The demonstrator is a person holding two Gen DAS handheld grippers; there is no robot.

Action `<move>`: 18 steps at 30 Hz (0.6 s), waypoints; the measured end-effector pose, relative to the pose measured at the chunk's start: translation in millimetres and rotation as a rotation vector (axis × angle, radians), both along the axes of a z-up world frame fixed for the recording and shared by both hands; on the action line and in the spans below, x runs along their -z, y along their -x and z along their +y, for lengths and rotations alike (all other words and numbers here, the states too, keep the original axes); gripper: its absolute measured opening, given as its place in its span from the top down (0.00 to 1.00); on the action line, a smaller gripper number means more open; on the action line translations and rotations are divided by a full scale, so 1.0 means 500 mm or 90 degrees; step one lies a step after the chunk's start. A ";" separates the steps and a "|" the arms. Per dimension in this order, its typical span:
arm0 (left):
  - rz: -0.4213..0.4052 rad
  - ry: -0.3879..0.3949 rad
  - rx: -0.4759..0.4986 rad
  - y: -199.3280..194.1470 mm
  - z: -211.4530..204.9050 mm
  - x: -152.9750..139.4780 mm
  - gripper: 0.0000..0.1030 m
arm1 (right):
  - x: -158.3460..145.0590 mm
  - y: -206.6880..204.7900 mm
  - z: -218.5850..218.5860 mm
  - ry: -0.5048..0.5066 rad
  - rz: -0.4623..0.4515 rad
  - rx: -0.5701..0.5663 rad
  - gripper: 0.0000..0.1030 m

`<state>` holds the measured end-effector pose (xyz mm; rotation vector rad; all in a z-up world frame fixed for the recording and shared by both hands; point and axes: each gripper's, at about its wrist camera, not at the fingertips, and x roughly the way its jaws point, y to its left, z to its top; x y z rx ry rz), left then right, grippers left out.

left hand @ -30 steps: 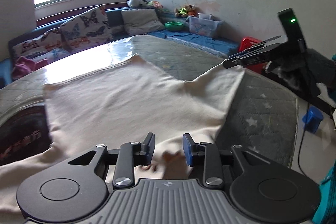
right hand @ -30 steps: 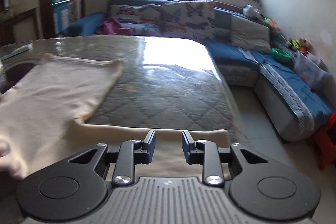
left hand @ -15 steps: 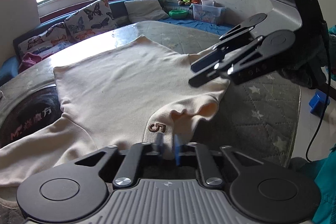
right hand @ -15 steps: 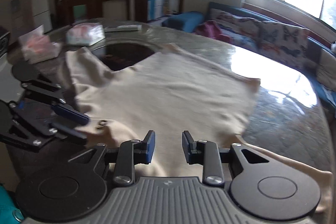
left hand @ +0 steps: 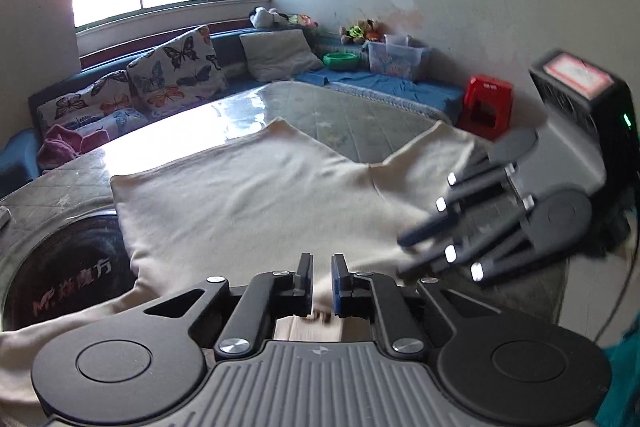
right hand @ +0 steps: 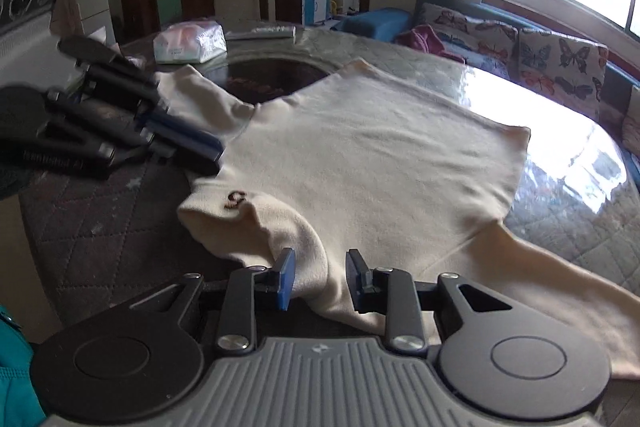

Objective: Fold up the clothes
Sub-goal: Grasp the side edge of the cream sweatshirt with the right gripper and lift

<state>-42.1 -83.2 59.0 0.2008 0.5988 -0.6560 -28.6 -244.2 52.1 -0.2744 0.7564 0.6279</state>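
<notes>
Left gripper [left hand: 321, 273]: jaws narrowly parted — cream shirt [left hand: 248, 203] between them.
Right gripper [right hand: 320, 281]: open wide — straddling shirt's collar fold.

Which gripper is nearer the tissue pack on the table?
Left. The left gripper is over the shirt sleeve on the tissue pack side; the right gripper is back at the collar, farther away.
</notes>
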 end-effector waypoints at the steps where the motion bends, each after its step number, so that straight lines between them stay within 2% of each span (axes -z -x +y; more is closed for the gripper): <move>1: 0.005 0.005 -0.008 -0.011 -0.008 0.003 0.84 | -0.002 0.002 -0.004 -0.004 0.001 0.005 0.75; 3: 0.016 0.017 -0.018 -0.031 -0.024 0.012 0.72 | -0.006 0.006 -0.013 -0.012 0.002 0.014 0.74; 6: 0.030 0.033 -0.022 -0.048 -0.049 0.024 0.61 | -0.011 0.010 -0.031 -0.024 0.004 0.036 0.73; 18: 0.054 0.040 0.023 -0.062 -0.152 0.056 0.60 | 0.000 -0.027 -0.312 -0.058 -0.004 0.427 0.72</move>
